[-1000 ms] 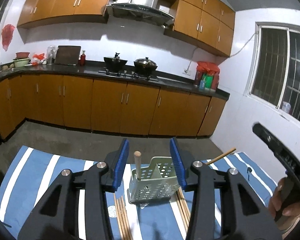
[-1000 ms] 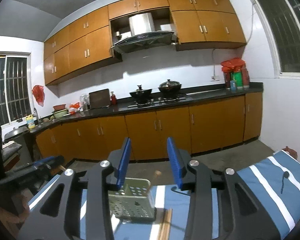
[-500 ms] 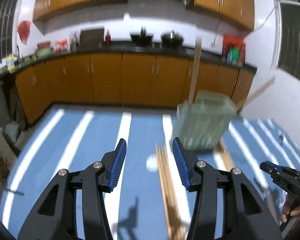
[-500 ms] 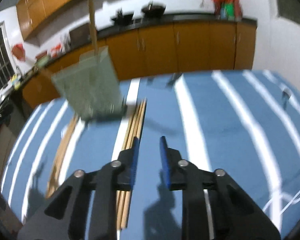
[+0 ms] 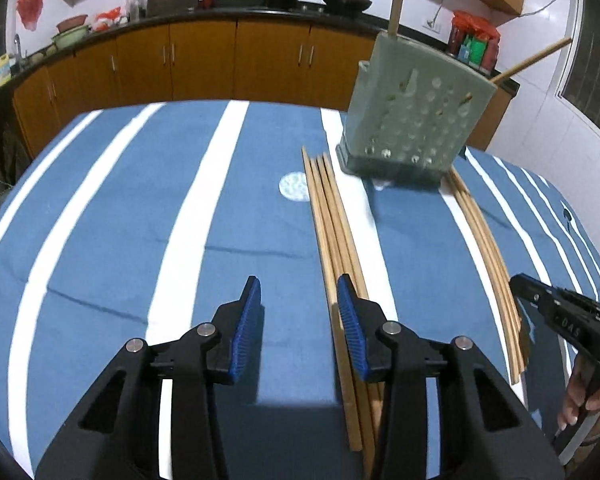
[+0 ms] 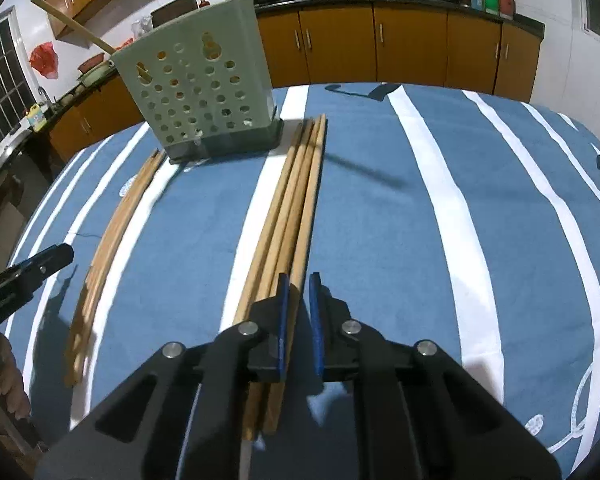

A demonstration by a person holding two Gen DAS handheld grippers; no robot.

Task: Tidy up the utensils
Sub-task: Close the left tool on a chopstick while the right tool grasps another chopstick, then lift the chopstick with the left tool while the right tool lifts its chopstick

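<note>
1. Nearest in the left wrist view, the left tool point(image 5: 299, 320) hangs over the blue-and-white striped cloth point(image 5: 120, 208) on the counter with its blue pads wide apart and nothing between them; its right pad sits above the near end of a bundle of wooden chopsticks point(image 5: 332, 236).
2. Nearest in the right wrist view, the right tool point(image 6: 299, 320) has its pads narrowed to a slim gap over the near end of a second chopstick bundle point(image 6: 296, 200); whether they pinch a stick cannot be told.
3. Each view shows the other tool at its edge, and the other bundle point(image 6: 112, 236) lying farther out.
4. Beyond, the perforated green utensil holder point(image 5: 412, 128) stands between the two bundles, with sticks rising from it.
5. Only the left view shows a pale round patch point(image 5: 295, 186) on the cloth beside the chopsticks.
6. Farthest, orange kitchen cabinets point(image 6: 412, 48).
</note>
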